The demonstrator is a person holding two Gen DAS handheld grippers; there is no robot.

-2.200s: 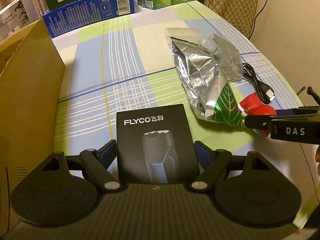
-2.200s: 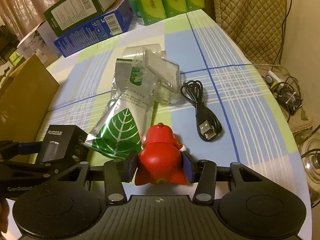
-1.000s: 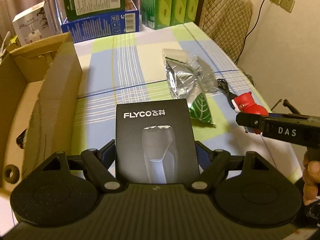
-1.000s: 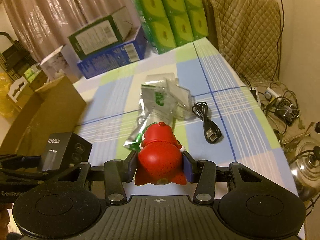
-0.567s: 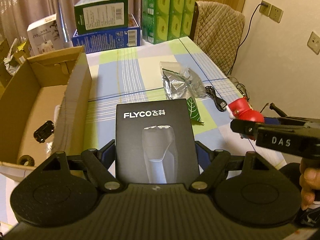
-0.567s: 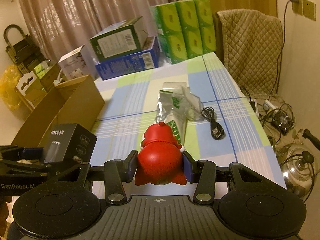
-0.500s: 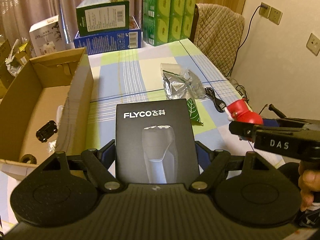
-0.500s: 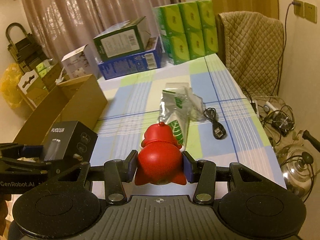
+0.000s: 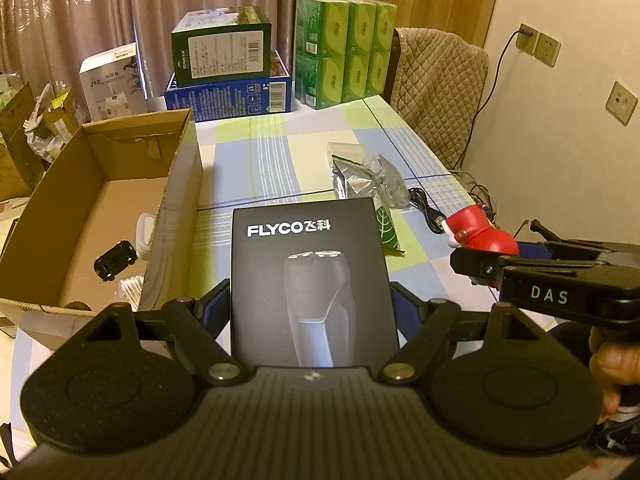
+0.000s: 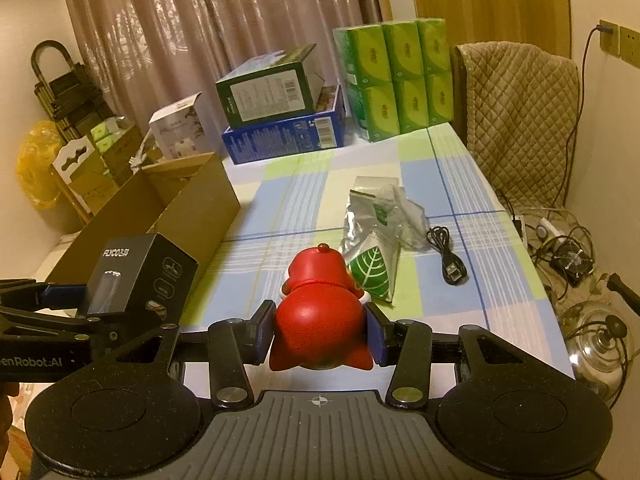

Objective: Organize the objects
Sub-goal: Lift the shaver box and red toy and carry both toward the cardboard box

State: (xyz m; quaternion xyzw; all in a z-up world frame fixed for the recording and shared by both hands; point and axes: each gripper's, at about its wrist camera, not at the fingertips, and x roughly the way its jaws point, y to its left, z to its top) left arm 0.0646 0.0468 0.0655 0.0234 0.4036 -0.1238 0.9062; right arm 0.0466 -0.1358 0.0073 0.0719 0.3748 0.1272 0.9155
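Left gripper [image 9: 310, 304] jaws clamp a black shaver box [image 9: 312, 280]; right gripper [image 10: 320, 330] jaws clamp a red toy [image 10: 320, 320]. Only the left view shows inside the cardboard box [image 9: 176, 200].

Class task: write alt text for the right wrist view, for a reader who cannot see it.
The right gripper holds a red toy above a checked tablecloth. To its left, the left gripper holds a black box near an open cardboard box.

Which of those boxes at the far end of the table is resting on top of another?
The dark green box: it sits tilted atop the flat blue box.
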